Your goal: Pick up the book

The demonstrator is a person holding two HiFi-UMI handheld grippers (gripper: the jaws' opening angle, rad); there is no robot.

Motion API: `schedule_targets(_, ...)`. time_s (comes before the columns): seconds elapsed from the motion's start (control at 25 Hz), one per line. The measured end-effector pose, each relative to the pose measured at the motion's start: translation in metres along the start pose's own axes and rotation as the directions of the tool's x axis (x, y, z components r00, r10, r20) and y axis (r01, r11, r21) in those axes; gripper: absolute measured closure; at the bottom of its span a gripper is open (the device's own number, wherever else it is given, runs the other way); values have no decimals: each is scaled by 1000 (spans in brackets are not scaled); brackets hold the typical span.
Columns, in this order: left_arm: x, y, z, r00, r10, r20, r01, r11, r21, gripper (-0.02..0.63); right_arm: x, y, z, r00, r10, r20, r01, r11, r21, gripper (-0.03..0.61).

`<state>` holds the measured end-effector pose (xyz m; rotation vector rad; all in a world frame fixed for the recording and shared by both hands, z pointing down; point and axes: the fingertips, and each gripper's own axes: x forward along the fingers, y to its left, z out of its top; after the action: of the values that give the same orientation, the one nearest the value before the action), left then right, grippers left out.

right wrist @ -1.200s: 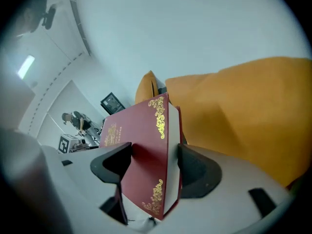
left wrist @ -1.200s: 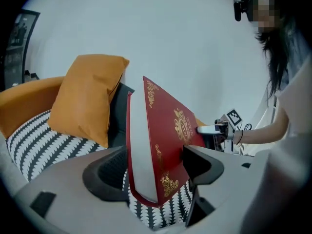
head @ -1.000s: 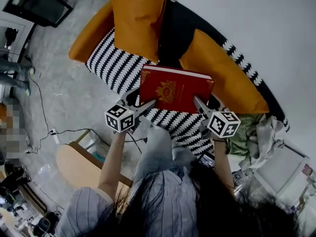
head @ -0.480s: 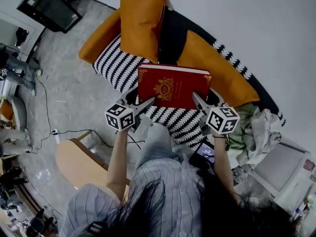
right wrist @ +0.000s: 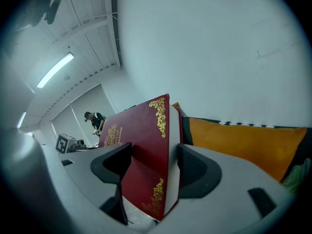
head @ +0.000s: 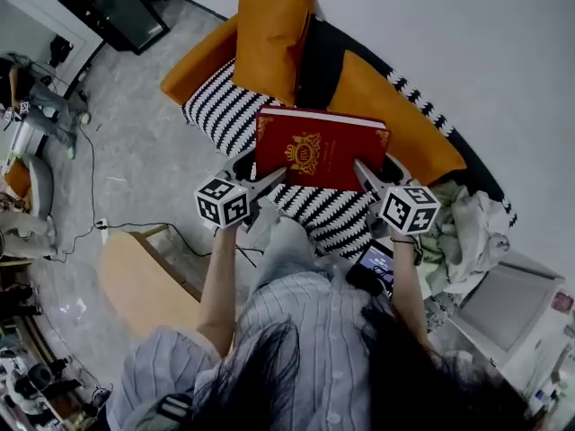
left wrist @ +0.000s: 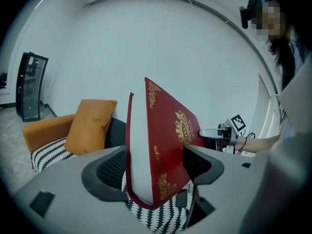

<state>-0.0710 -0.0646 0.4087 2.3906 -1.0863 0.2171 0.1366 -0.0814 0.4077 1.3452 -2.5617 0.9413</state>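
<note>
A red book [head: 319,149] with a gold crest and corner ornaments is held in the air above the sofa seat, cover up. My left gripper [head: 277,177] is shut on its near left corner, and my right gripper [head: 361,171] is shut on its near right corner. Seen from the left gripper view, the book [left wrist: 161,150] stands edge-on between the jaws, white page block showing. Across in the right gripper view, the book [right wrist: 146,155] is clamped the same way, between both fingers.
Below is a sofa with a black-and-white patterned seat [head: 225,115], orange cushions [head: 274,30] and an orange arm [head: 193,61]. A wooden piece of furniture [head: 144,281] stands at the left, crumpled clothes [head: 467,227] at the right. Another person [right wrist: 93,121] stands far off.
The book and both grippers have lifted slightly and shifted right in the head view; the head camera has drawn back, showing more of the sofa and floor. Both grips are unchanged.
</note>
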Motion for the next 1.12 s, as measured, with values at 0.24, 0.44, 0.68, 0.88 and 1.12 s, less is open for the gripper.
schedule_targets(0.24, -22, -29, -15, 999, 32, 16, -32, 999, 1, 258, -28, 10, -12, 999, 34, -10, -34, 999, -27, 262)
schedule_targets(0.44, -41, -45, -29, 998, 66, 18, -66, 998, -4, 258, -43, 20, -25, 998, 60, -17, -61, 998, -33, 262)
schedule_targets(0.68, -54, -60, -39, 995, 101, 13, -101, 995, -15, 258, -55, 25, -35, 996, 88, -28, -89, 996, -31, 262)
schedule_targets(0.88, -63, -64, -44, 992, 122, 5, -122, 992, -19, 258, -58, 29, -42, 994, 106, -41, -107, 994, -22, 262)
schedule_targets(1.12, -72, -61, -59, 991, 137, -15, -137, 989, -50, 258, -54, 35, -55, 991, 112, -79, -115, 993, -25, 262)
